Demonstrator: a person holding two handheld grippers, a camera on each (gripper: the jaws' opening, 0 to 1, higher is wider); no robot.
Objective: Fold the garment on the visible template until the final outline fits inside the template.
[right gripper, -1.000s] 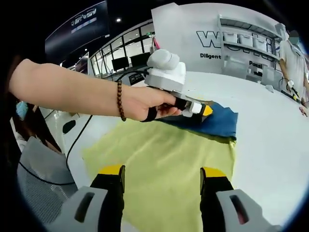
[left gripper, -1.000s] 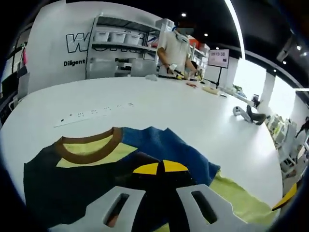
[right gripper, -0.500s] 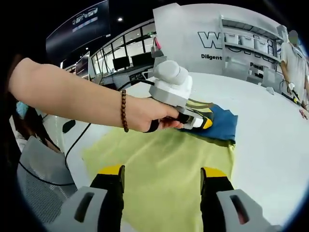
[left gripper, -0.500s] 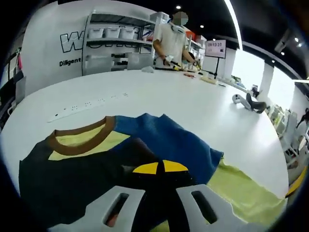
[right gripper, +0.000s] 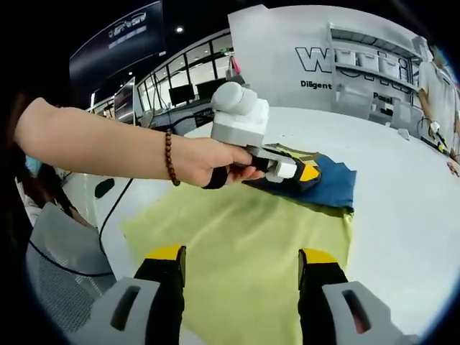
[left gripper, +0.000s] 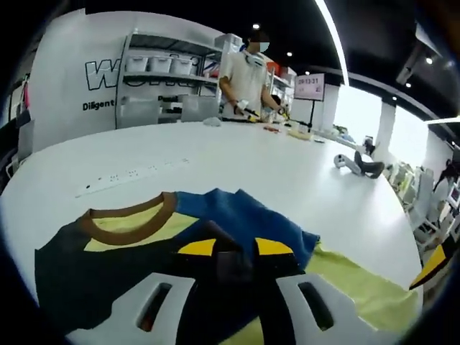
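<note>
A T-shirt [left gripper: 237, 215] in black and blue, with a brown collar [left gripper: 122, 215] and yellow lining, lies partly folded on the far end of a yellow-green template mat [right gripper: 244, 244]. My left gripper [left gripper: 236, 248] is low over the dark fabric. Its yellow-tipped jaws stand apart, open, with cloth showing in the gap. In the right gripper view a hand holds that left gripper [right gripper: 296, 172] at the shirt's [right gripper: 330, 187] near edge. My right gripper [right gripper: 241, 255] hovers open over the bare mat, holding nothing.
The white table [left gripper: 287, 165] carries a power strip [left gripper: 129, 176] beyond the shirt and a grey tool [left gripper: 359, 164] far right. A person [left gripper: 244, 75] stands at the back by shelves [left gripper: 158, 79]. A grey chair [right gripper: 54, 241] and a cable [right gripper: 118, 198] lie left of the mat.
The left gripper's jaws were together on the dark fabric and have now parted, letting the cloth go. The right gripper has stayed still.
</note>
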